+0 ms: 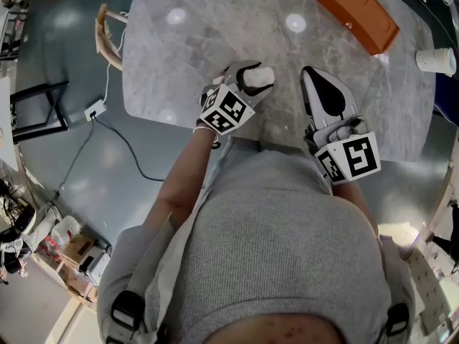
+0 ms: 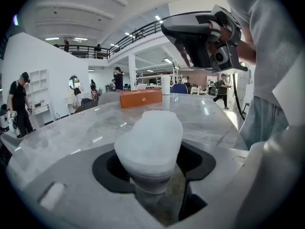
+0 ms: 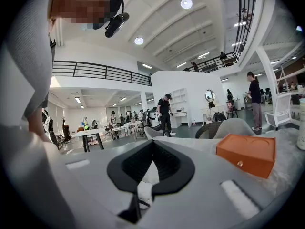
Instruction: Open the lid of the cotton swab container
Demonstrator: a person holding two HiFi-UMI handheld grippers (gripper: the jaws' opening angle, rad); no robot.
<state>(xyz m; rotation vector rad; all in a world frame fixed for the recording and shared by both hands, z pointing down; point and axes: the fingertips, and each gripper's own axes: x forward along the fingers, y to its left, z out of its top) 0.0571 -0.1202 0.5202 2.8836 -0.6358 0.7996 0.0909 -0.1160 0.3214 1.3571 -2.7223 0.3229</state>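
Across the marble worktop [image 1: 179, 56], an orange box [image 1: 357, 13] lies well beyond both grippers' fingertips. The right gripper [image 1: 313, 74] hangs just right of the left one, its fingers [image 3: 95, 185] pressed together on nothing. The left gripper [image 1: 252, 81] has its fingers [image 2: 66, 175] closed round the lower body of the cotton swab container [image 2: 150, 182], seemingly pinching it, though the contact itself is poorly shown. The container is small and made of translucent plastic. It is likely light, thin-walled and slick, so a hard squeeze could bow it. Its frosted lid [image 2: 150, 137] overhangs above the fingers. The lid's free rim looks the best place to catch it, with the body gripped low.
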